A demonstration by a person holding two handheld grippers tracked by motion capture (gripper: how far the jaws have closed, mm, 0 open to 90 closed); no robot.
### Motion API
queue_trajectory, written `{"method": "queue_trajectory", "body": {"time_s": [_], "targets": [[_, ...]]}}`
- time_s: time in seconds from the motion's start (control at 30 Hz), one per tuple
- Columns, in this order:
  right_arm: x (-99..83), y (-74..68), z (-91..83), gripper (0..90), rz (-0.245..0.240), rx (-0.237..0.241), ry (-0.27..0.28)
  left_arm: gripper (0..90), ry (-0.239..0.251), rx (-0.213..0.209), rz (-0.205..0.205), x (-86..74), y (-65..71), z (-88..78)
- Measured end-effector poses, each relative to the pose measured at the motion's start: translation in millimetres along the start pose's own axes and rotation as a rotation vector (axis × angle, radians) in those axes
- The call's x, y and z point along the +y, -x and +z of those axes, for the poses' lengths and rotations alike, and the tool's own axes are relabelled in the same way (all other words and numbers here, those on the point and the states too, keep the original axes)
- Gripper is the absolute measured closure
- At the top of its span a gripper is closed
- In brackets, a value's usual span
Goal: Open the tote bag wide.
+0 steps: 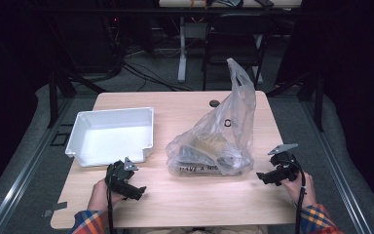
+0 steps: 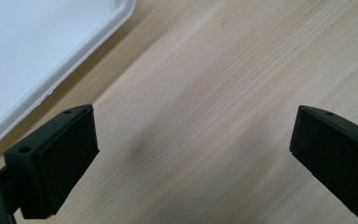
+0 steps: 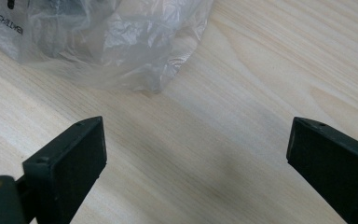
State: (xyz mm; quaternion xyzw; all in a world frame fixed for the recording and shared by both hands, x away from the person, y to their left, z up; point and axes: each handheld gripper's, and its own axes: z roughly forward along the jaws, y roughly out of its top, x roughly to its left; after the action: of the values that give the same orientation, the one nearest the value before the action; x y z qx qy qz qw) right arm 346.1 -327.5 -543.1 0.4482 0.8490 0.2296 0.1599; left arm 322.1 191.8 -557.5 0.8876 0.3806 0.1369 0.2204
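A clear plastic bag [image 1: 214,139] with dark items inside lies on the wooden table [image 1: 190,195], one handle standing up. A white tray [image 1: 111,134] sits to its left, with nothing in it. My left gripper [image 1: 134,187] is held low over the table just in front of the tray's near edge [image 2: 51,84], jaws wide apart over bare wood [image 2: 193,140]. My right gripper [image 1: 265,176] hovers to the right of the bag, also open, with the bag's crumpled corner [image 3: 121,46] just beyond its jaws and nothing between them.
The table's front edge runs close to both hands. A small dark round grommet [image 1: 215,103] sits at the table's far side. Beyond the table stand a dark chair [image 1: 233,44] and a desk leg [image 1: 181,48] on grey floor.
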Motion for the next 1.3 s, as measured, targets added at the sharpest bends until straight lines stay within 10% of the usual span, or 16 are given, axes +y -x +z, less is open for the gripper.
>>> {"method": "queue_trajectory", "body": {"time_s": [0.43,0.67,1.13,1.3], "targets": [[1.9,-2.4,-3.0,5.0,-0.006,0.026,0.009,1.2,0.008,-0.001,0.005,2.2,3.7,-2.4],[10.4,-13.3,-8.9,11.0,0.006,0.115,0.088,5.5,0.079,-0.018,0.023,14.8,17.3,-14.0],[30.8,-21.9,-19.2,19.9,-0.011,0.135,0.167,14.5,0.228,-0.049,0.044,51.6,41.5,-21.6],[42.3,-27.5,-22.6,35.7,-0.021,0.138,0.226,17.6,0.255,-0.042,0.09,71.7,57.7,-17.3]]}}
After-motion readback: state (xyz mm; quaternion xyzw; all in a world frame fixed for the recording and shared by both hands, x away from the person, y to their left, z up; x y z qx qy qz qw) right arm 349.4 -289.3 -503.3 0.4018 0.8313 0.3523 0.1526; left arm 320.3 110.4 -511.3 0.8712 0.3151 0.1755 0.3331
